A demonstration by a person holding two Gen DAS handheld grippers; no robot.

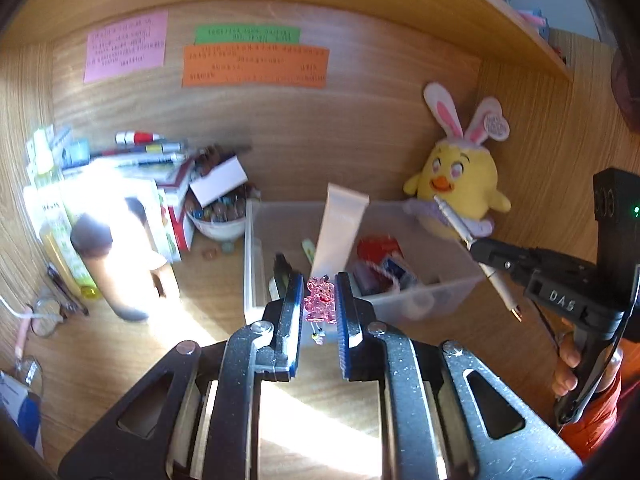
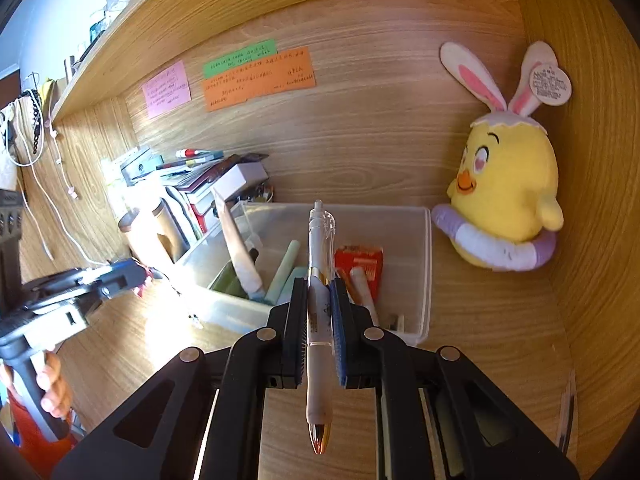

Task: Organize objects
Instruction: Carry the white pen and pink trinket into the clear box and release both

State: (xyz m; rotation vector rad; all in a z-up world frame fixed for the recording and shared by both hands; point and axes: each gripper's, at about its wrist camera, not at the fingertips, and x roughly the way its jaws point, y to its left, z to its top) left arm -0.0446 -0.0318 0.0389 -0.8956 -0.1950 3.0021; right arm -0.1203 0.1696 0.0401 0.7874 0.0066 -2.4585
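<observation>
My left gripper [image 1: 319,295] is shut on a small pink glittery charm [image 1: 319,300], holding it just above the near wall of a clear plastic bin [image 1: 256,256]. The bin holds a white tube [image 1: 340,228], a red packet [image 1: 378,246] and other small items. My right gripper [image 2: 320,292] is shut on a white pen [image 2: 320,312], gold tip pointing back at the camera, near the bin's front rim [image 2: 424,280]. The right gripper [image 1: 500,258] and its pen also show in the left wrist view, at the bin's right end.
A yellow plush chick with rabbit ears [image 2: 508,192] sits right of the bin against the wooden back wall. Stacked books, boxes and pens [image 1: 152,168], a bowl of small items [image 1: 218,216] and a cup [image 1: 120,264] crowd the left. Sticky notes [image 1: 256,64] hang above.
</observation>
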